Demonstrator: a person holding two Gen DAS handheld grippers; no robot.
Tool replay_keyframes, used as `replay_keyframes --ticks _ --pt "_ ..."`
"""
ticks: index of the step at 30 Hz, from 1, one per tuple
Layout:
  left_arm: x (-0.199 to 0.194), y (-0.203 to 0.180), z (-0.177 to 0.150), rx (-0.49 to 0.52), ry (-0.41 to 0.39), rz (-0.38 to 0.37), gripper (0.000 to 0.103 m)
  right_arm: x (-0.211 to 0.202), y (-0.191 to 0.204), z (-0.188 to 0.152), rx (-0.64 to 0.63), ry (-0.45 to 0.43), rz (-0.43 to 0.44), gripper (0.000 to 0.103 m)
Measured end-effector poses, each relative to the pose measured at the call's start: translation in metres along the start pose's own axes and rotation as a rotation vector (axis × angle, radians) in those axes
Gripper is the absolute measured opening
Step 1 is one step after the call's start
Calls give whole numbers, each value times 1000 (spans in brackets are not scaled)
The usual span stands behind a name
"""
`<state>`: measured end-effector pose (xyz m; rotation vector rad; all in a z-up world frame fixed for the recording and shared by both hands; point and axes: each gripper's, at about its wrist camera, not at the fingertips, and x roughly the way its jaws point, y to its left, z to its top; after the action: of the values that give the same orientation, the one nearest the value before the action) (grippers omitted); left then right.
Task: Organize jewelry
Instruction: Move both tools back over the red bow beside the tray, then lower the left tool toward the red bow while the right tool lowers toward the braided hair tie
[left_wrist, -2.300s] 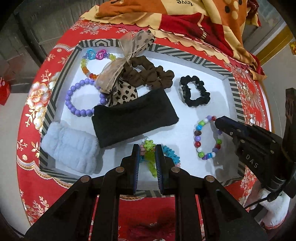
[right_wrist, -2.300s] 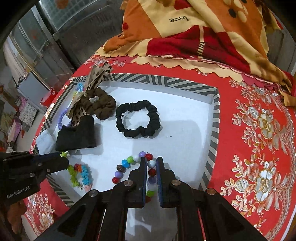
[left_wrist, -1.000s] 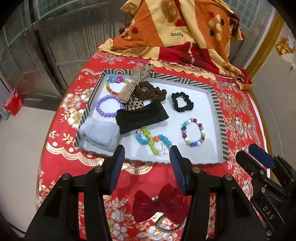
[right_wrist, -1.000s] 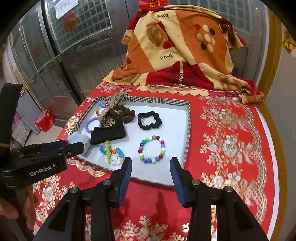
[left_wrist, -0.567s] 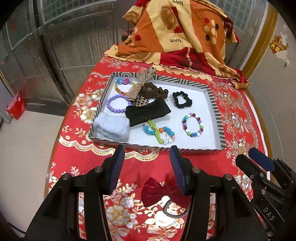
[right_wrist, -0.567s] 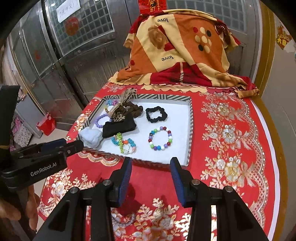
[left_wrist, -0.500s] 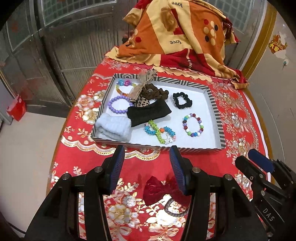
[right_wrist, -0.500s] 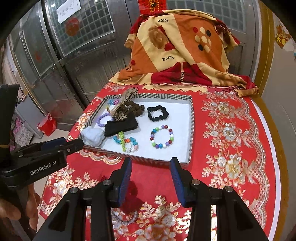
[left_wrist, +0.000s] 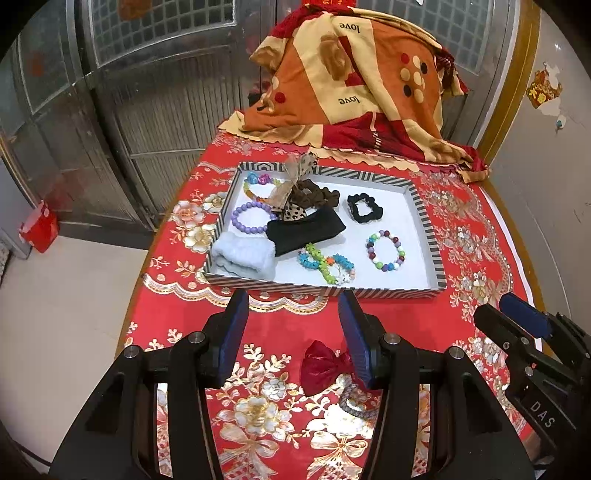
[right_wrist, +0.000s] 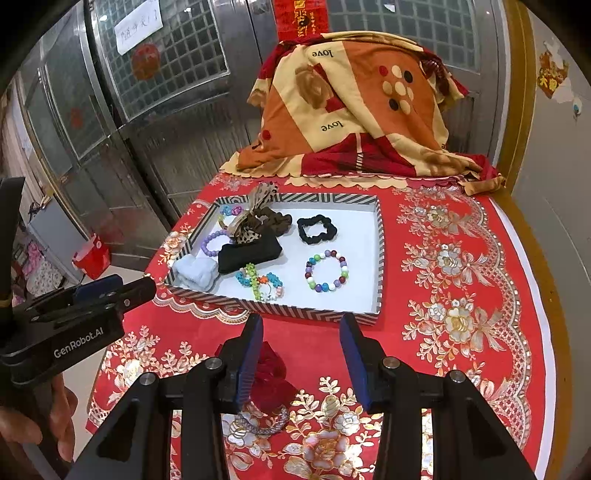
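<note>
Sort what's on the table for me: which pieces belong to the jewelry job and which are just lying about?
Job items:
striped tray
multicolour bead bracelet
purple bead bracelet
black scrunchie
black headband
red bow, outside the tray
braided hair tie, outside the tray

Just lying about:
orange patterned blanket
red floral tablecloth
red bucket on the floor
</note>
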<state>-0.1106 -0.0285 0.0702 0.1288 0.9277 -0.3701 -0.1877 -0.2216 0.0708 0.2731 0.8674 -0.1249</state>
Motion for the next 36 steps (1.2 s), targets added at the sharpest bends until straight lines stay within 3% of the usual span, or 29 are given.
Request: replay_keyframes --ticks 36 --pt "1 2 -4 6 18 -1 50 6 3 -3 30 44 12 42"
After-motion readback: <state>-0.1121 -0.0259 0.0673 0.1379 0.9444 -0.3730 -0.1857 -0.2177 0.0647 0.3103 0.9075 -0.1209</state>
